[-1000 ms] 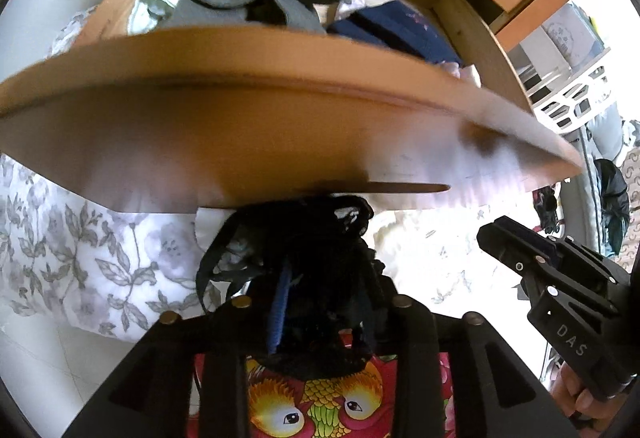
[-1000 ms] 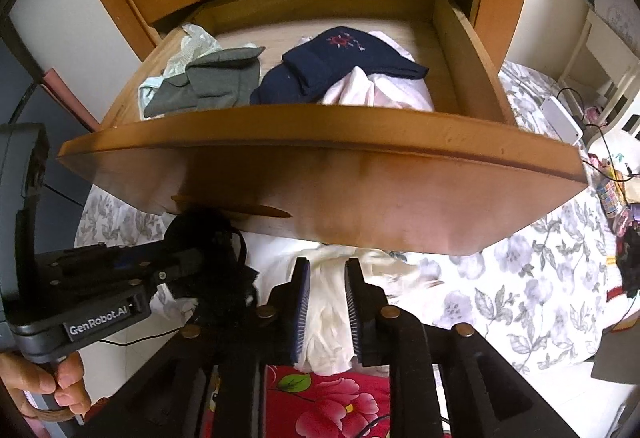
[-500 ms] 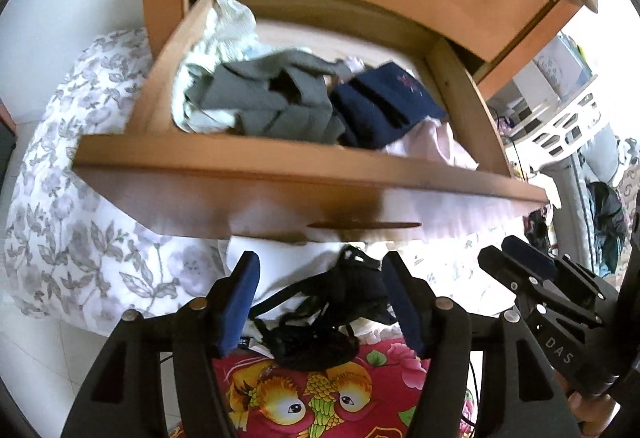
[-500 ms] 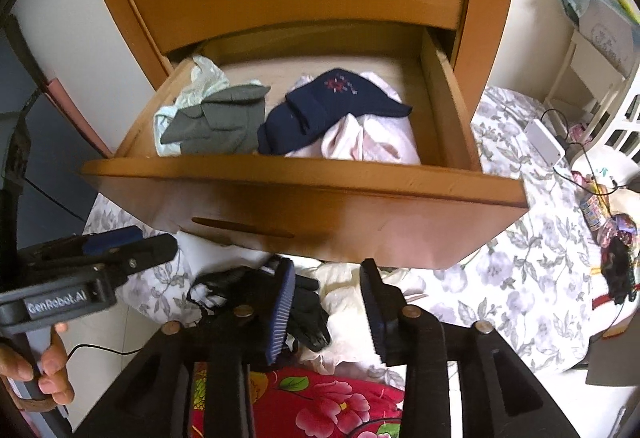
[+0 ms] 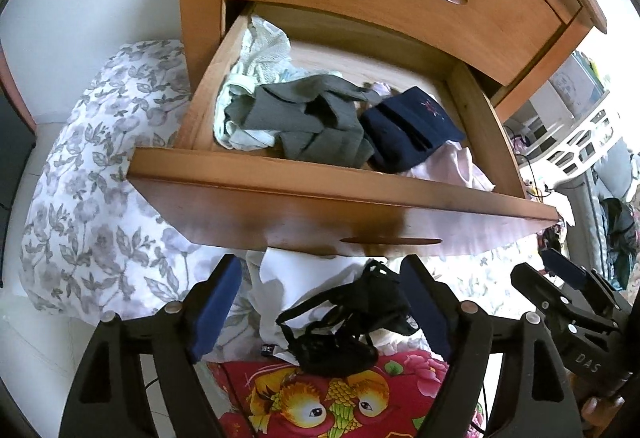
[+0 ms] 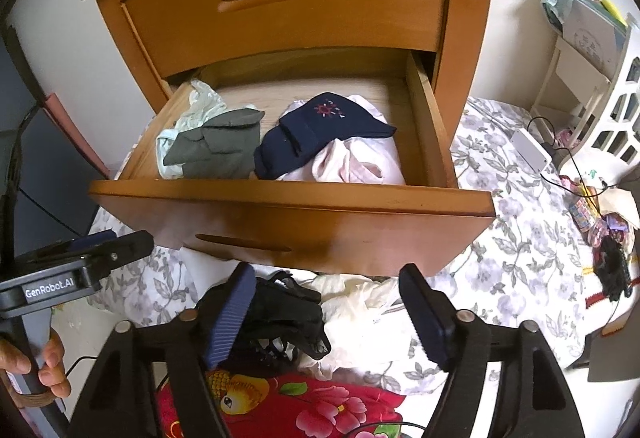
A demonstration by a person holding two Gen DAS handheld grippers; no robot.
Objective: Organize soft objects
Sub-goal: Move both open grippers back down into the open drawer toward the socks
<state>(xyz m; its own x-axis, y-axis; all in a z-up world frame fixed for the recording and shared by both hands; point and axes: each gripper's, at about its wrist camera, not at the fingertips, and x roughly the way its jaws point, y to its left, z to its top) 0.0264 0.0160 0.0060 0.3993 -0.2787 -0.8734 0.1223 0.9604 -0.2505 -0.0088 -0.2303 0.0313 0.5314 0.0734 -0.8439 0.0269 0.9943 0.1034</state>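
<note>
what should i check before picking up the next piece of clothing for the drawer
1. Left gripper empty: ok, jaws opening, black garment lies loose between them.
2. Right gripper empty: ok, jaws opening, white cloth below, not pinched.
3. Drawer pulled out: ok.
4. Room in drawer: ok, bare wood behind the navy item and grey item.
5. Clothes left outside: not ok, black and white pieces still on the bed.
6. Straps tangled with the white cloth: cannot tell.
</note>
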